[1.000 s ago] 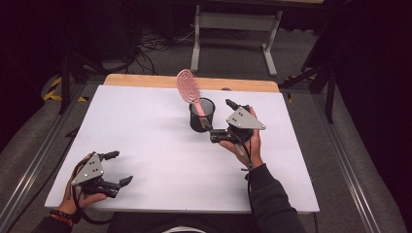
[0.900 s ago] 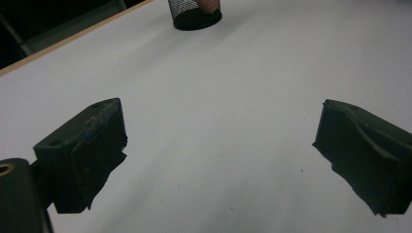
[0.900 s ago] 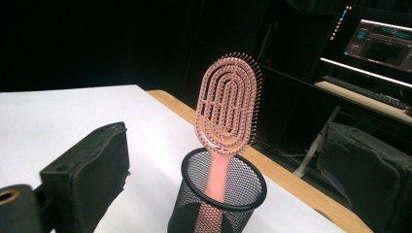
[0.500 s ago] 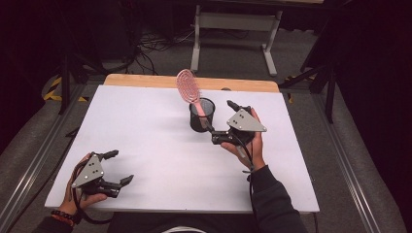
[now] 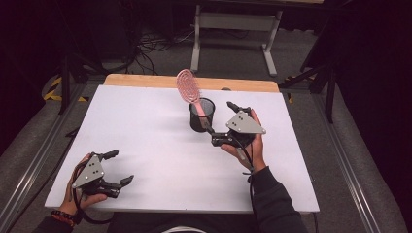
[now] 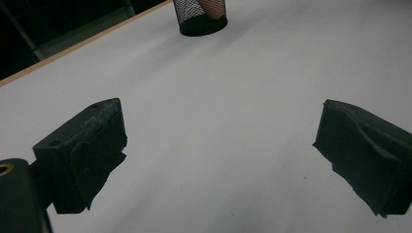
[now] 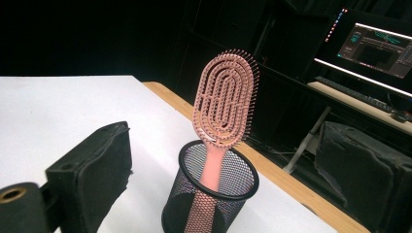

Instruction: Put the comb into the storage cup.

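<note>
Since a second ago the right tool (image 5: 221, 124) has drawn back a little from the cup (image 5: 201, 115) toward the person, while the left tool (image 5: 118, 168) keeps its place at the near left corner of the counter (image 5: 145, 126). The brush (image 5: 188, 89) stands handle down in the black mesh cup, its pink oval head rising above the rim and leaning toward the far left in the high view. The cup sits on the far middle of the white counter, close to the wooden strip at the far edge. The right tool is spread wide, its jaws set to either side of the cup with a gap on both sides, touching neither cup nor brush; in the right gripper view the cup (image 7: 210, 194) and brush (image 7: 224, 102) stand between the two black jaws, a little beyond them. The right hand (image 5: 250, 143) holds that tool just beside the cup on its right. The left tool is also spread, pinching nothing, and rests low over bare counter well apart from the cup; in the left gripper view the cup (image 6: 200, 17) shows far off at the top edge, with white counter (image 6: 218, 121) between the jaws. A lit screen (image 7: 376, 46) glows in the dark room beyond the counter
</note>
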`<action>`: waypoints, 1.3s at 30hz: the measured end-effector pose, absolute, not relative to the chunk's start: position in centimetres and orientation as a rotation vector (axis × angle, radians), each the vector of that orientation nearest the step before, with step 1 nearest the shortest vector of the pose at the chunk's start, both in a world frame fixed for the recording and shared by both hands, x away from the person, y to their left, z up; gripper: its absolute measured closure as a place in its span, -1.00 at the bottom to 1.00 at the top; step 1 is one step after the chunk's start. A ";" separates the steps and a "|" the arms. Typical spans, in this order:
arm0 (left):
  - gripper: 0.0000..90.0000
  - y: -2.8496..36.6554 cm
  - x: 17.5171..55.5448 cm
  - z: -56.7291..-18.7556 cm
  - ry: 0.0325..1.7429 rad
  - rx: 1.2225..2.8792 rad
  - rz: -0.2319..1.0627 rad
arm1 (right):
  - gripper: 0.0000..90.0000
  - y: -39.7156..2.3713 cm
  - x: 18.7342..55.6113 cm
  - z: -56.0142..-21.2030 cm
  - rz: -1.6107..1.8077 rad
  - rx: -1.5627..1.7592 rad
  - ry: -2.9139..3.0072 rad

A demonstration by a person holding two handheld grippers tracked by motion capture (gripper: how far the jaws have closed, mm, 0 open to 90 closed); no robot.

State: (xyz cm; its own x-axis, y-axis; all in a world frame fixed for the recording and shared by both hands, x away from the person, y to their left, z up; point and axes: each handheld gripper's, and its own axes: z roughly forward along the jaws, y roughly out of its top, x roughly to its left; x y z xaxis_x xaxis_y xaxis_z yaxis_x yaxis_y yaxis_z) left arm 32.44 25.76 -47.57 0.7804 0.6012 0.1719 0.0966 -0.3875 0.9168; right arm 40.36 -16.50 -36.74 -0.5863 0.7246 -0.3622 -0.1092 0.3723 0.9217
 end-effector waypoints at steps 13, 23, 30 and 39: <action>-0.88 25.7 32.4 -47.6 0.522 1.927 0.590 | -0.84 -16.5 39.6 -36.6 1.284 0.518 1.837; -0.88 25.7 32.5 -47.6 0.512 1.940 0.591 | -0.84 -16.4 39.2 -36.6 1.270 0.510 1.841; -0.88 25.7 32.5 -47.6 0.511 1.943 0.590 | -0.85 -16.6 39.1 -36.7 1.265 0.513 1.847; -0.88 25.6 32.5 -47.7 0.509 1.945 0.591 | -0.85 -16.6 38.5 -36.6 1.262 0.492 1.852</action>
State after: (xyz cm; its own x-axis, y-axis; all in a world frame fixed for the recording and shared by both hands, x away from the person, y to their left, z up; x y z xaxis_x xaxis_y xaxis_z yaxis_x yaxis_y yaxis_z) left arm 32.46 25.62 -47.65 0.7920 0.5826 0.1825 0.0945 -0.4123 0.9061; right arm 38.52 -16.58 -36.58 -0.5859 0.6995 -0.4091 -0.1245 0.4211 0.8984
